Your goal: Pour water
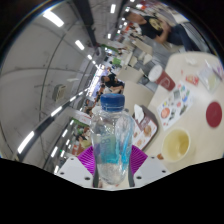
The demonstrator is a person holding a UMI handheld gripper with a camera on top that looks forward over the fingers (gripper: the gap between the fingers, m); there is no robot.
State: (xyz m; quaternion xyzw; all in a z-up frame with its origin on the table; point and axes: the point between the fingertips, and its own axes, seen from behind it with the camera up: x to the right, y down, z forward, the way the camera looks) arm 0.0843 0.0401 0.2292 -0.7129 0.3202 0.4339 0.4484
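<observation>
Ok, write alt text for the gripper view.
A clear water bottle with a blue cap stands tilted between the gripper fingers, their pink pads pressed on its sides. Beyond it, a yellow cup sits on a white table among plates and cards.

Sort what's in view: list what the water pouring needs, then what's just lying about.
For the job:
- bottle, blue cap, tilted along with the whole view, held between the fingers
- yellow cup, beyond the fingers on the table
- gripper

Lying about:
- red disc
- round paint palette
- pink item, hard to identify
</observation>
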